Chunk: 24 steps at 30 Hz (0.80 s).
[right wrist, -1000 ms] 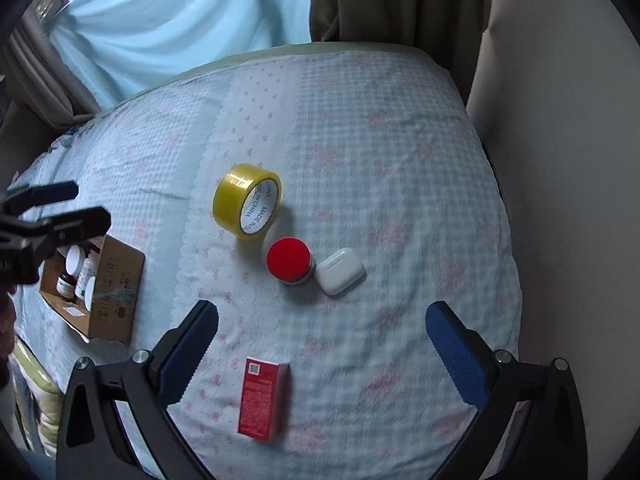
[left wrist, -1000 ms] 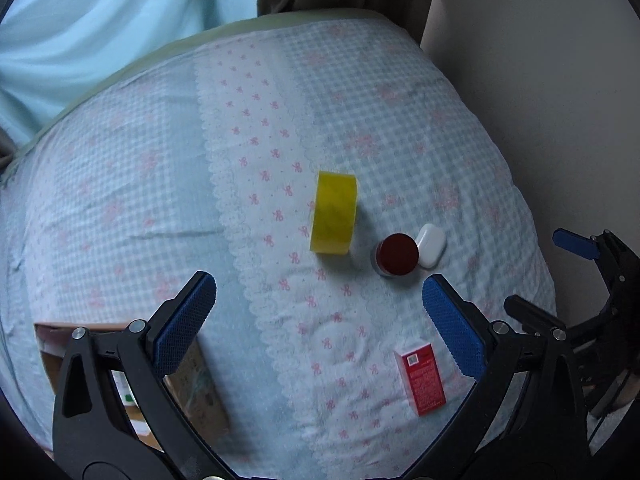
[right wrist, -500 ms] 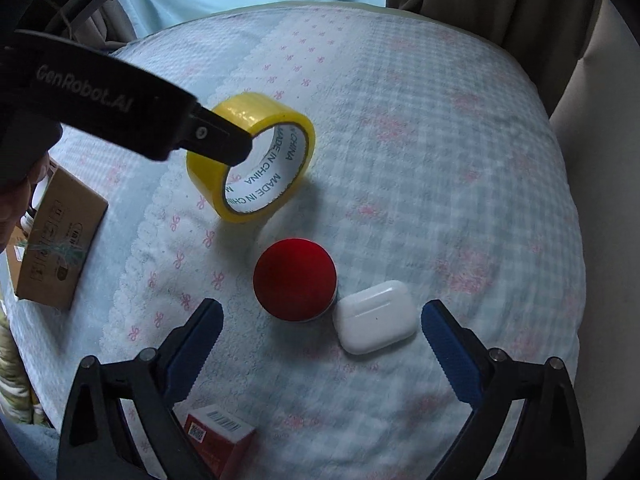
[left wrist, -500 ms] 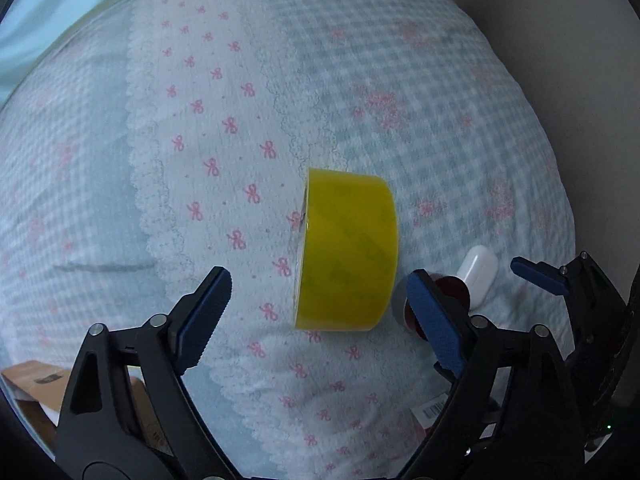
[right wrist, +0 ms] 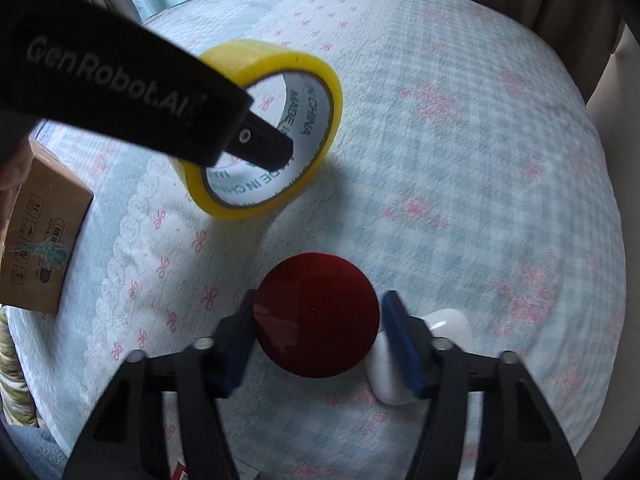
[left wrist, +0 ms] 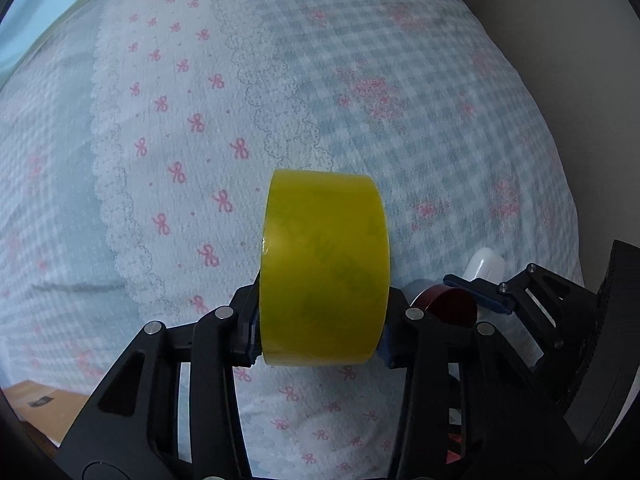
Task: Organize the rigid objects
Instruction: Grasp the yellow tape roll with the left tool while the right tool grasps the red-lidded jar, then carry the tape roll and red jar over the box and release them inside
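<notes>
My left gripper (left wrist: 320,332) is shut on the yellow tape roll (left wrist: 324,268), which stands on edge on the bedspread; the roll also shows in the right wrist view (right wrist: 272,128) with the left gripper's finger across its hole. My right gripper (right wrist: 316,344) is closed around the red-lidded jar (right wrist: 316,314), its blue pads against both sides. The jar shows in the left wrist view (left wrist: 448,306) just right of the tape. A white earbud case (right wrist: 416,356) lies against the jar's right side, partly behind the right finger.
A cardboard box (right wrist: 36,232) sits at the bed's left edge. A red carton (right wrist: 182,472) peeks out at the bottom, under the right gripper. The checked bedspread (right wrist: 460,160) stretches to the right; curtains hang behind.
Both grippers moved in and closed: the left on the tape roll, the right on the red-lidded jar. Both were open half a second ago.
</notes>
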### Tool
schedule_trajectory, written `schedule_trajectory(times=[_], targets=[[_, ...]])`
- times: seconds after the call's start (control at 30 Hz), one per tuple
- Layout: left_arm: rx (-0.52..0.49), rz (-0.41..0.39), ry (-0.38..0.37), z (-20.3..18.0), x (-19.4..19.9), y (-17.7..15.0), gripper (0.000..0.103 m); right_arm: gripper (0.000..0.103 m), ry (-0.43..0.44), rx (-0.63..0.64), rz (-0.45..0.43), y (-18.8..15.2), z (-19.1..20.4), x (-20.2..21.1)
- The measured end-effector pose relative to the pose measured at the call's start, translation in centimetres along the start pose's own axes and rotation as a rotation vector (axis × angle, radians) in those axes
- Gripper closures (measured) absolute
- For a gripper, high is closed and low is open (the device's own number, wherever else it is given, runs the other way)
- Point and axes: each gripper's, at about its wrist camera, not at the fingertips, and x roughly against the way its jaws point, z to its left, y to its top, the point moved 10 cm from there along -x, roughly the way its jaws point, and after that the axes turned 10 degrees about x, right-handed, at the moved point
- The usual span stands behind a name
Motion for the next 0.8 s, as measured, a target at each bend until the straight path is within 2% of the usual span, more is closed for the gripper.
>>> schedule_trajectory(times=[0.5, 0.8], targets=[[0.002, -0.036, 0.004, 0.8, 2.6, -0.6, 0.066, 0.052, -0.002, -0.045, -0.008, -0.5, -0.5, 1.7], [0.041, -0.085, -0.025, 1.1, 7.7, -2.0, 0.066, 0.052, -0.010, -0.138, -0.029, -1.0, -0.8, 6.0]])
